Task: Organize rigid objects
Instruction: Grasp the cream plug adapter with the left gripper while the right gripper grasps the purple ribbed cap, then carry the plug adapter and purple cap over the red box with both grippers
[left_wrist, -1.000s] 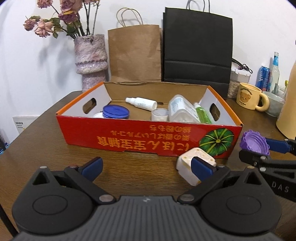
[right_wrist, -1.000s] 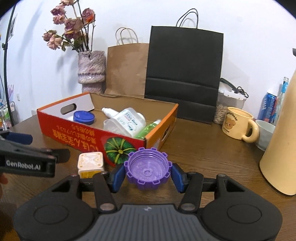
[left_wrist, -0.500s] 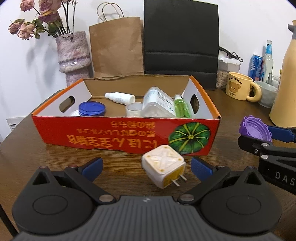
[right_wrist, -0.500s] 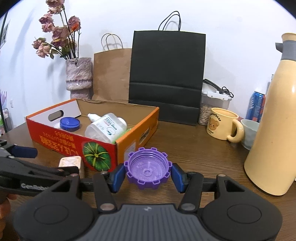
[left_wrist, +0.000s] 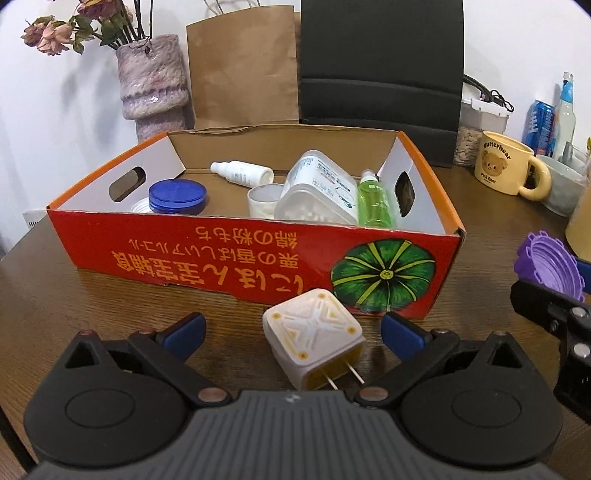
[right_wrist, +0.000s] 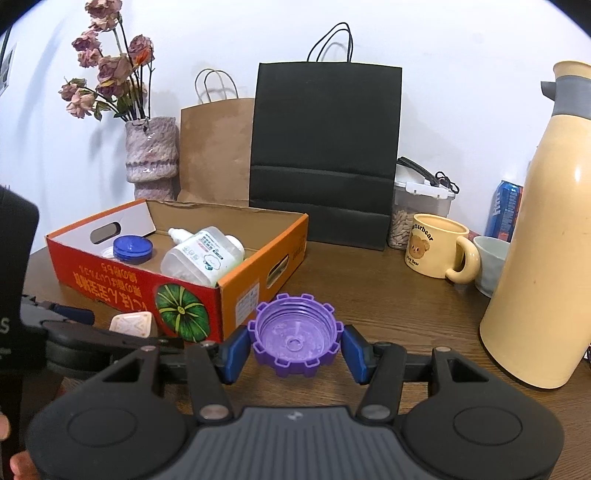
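Note:
A cream cube-shaped plug adapter (left_wrist: 314, 343) lies on the wooden table just in front of the red cardboard box (left_wrist: 229, 254), prongs facing me. My left gripper (left_wrist: 293, 334) is open and straddles it, blue pads clear on both sides. The adapter (right_wrist: 131, 324) also shows in the right wrist view behind the left gripper's finger. My right gripper (right_wrist: 295, 349) is shut on a purple notched bottle cap (right_wrist: 295, 334), held open side up by the box's right front corner; the cap (left_wrist: 548, 264) shows at the right edge of the left wrist view. The box (right_wrist: 122, 275) holds a blue lid, bottles and a cup.
Behind the box stand a pink vase (left_wrist: 151, 85), a brown paper bag (left_wrist: 243, 70) and a black bag (right_wrist: 325, 155). To the right are a yellow bear mug (right_wrist: 436, 247), a bowl, a soda can and a tall cream thermos (right_wrist: 543, 266).
The left gripper has shifted right and down toward the adapter, which moved from its right finger to midway between both. The right gripper drifted slightly, still clamping the purple cap.

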